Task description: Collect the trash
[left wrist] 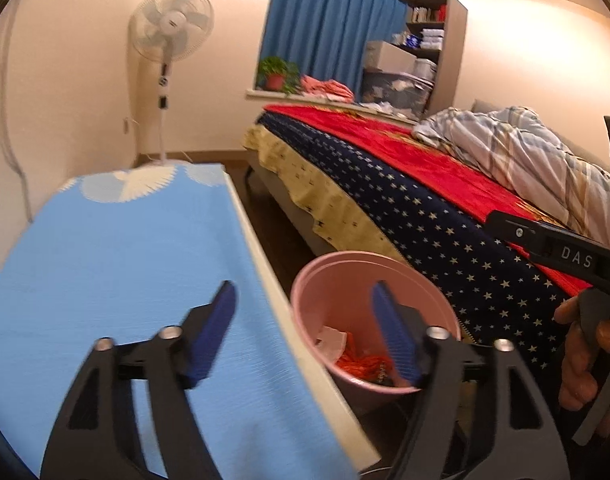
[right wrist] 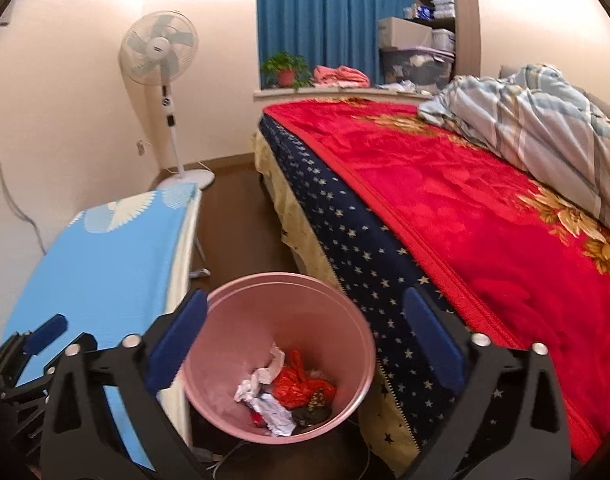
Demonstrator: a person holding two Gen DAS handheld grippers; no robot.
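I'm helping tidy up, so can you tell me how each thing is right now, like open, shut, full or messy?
Left claw: open, holding nothing.
Right claw: open, holding nothing, above the bin.
Pink bin: upright, no lid, white crumpled paper and a red bag at the bottom.
Blue curtain: drawn shut.
Fan: standing upright; running or not, can't tell.
Striped quilt: bunched up on the bed.

A home bedroom: a bed [right wrist: 445, 208] with rumpled bedding, blue curtains [right wrist: 317, 16], a standing fan [right wrist: 159, 46].
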